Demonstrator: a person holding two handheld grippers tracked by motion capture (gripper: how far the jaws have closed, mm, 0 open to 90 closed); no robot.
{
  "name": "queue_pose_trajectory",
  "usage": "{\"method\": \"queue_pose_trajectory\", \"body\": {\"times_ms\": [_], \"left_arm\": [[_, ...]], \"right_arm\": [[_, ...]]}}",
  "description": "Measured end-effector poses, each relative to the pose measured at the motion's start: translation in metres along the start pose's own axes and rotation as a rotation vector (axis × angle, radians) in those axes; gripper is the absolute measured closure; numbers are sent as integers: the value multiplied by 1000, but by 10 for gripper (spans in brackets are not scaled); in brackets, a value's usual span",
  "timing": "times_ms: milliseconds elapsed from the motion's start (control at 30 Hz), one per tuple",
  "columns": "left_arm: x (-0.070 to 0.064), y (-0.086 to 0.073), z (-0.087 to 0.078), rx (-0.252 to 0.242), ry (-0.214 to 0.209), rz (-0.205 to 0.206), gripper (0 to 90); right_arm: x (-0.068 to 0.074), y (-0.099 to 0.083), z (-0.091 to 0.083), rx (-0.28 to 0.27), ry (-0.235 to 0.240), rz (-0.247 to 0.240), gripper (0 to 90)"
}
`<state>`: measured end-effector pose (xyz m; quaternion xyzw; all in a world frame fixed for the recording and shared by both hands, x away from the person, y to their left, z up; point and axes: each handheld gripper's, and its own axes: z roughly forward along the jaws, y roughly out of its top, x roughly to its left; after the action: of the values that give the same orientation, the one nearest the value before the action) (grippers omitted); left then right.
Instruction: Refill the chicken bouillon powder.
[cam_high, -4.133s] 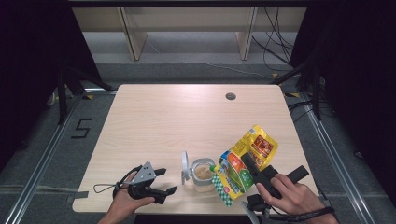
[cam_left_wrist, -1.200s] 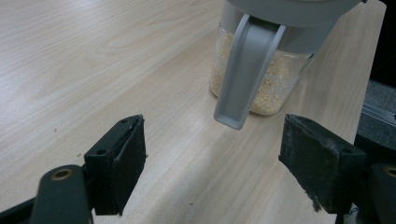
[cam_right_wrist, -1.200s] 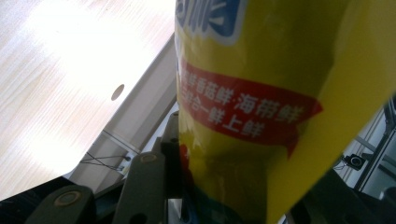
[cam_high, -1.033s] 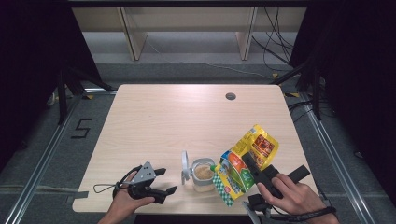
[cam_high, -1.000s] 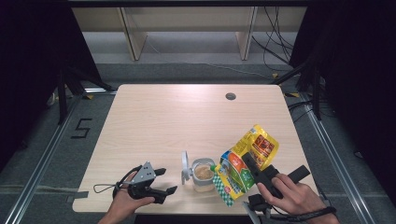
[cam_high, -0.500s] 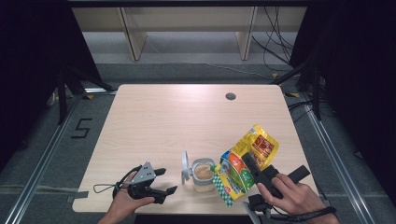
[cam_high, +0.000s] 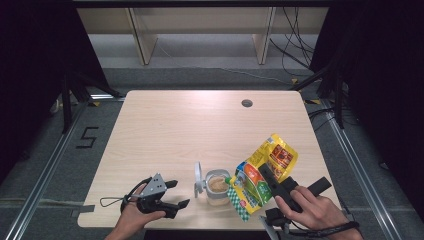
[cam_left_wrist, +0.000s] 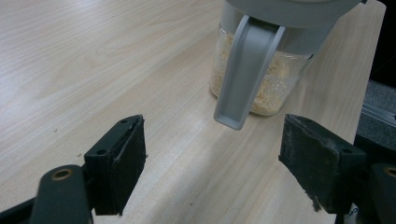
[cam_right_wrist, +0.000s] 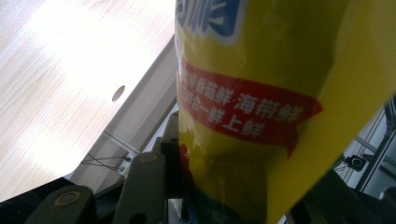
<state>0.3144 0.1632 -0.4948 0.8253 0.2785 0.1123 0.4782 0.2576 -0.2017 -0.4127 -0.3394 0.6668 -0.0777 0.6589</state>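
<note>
Yellow pouch (cam_high: 262, 176) pinched btwn right gripper (cam_high: 266, 176) fingers, tilted over jar (cam_high: 218, 186).

Open tabletop (cam_high: 200, 125) beyond; jar (cam_high: 218, 186) and tilted yellow bag (cam_high: 260, 175) crowding the near edge.

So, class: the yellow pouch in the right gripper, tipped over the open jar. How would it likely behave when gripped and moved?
The yellow pouch looks like thin, glossy film, so probably floppy and a bit slippery in the right gripper. It bulges and creases, so its contents may shift as it tilts toward the jar. Likely light for its size.
</note>
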Motion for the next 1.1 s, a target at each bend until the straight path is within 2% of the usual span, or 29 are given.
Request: {"method": "queue_pose_trajectory", "body": {"times_ms": [100,167,233,267,300,333,367,433,467,567,600,633,667,700,733,767,800,833,867,900,967,1000,1033,1067,1100], "left_arm": [[0,0,0,0,1,0,220],[0,0,1,-12,-2,-4,219],[0,0,0,-1,-2,0,220],[1,0,0,3,-3,3,219],[0,0,0,0,-4,0,219],[-1,-1,1,0,-5,-22,219],[-1,-1,1,1,-5,-21,219],[-1,-1,1,0,-5,-20,219],[0,0,0,-1,-4,2,219],[0,0,0,0,-5,-1,219],[0,0,1,0,-5,0,219],[-1,-1,1,0,-5,-18,219],[-1,-1,1,0,-6,-22,219],[-1,-1,1,0,-6,-22,219],[0,0,1,0,-6,-5,219],[0,0,1,0,-6,-3,219],[-1,-1,1,3,-4,-23,219],[-1,-1,1,5,-4,-23,219],[-1,-1,1,4,-4,-22,219],[-1,-1,1,4,-5,-20,219],[-1,-1,1,0,-5,-18,219],[0,0,1,0,-4,0,219],[0,0,1,0,-5,-3,219],[-1,-1,1,2,-6,-23,219],[-1,-1,1,5,-5,-19,219]], "right_arm": [[1,0,0,-2,-8,21,632],[2,0,0,-3,4,23,632],[3,0,0,-5,-3,27,632],[3,0,-1,3,11,22,632],[3,0,-1,6,11,8,632],[3,0,-1,7,12,12,632],[3,0,-1,2,12,8,632],[2,-1,-1,4,9,16,632],[2,-1,-1,4,10,22,632],[3,-1,0,2,25,61,657],[3,-1,1,-1,35,56,675],[6,-1,1,-7,29,97,676],[5,-1,2,-5,71,94,676],[6,-1,2,-12,63,105,678],[9,1,3,-12,71,157,678],[8,1,3,-24,79,155,679],[9,1,3,-23,77,176,679],[10,1,5,-29,67,186,679],[13,1,5,-29,39,219,679],[15,1,4,-21,47,241,679],[16,1,4,-23,49,259,679],[15,1,4,-30,44,258,679],[16,2,3,-29,41,274,679],[17,2,3,-30,40,284,679],[17,2,3,-30,41,291,679]]}}
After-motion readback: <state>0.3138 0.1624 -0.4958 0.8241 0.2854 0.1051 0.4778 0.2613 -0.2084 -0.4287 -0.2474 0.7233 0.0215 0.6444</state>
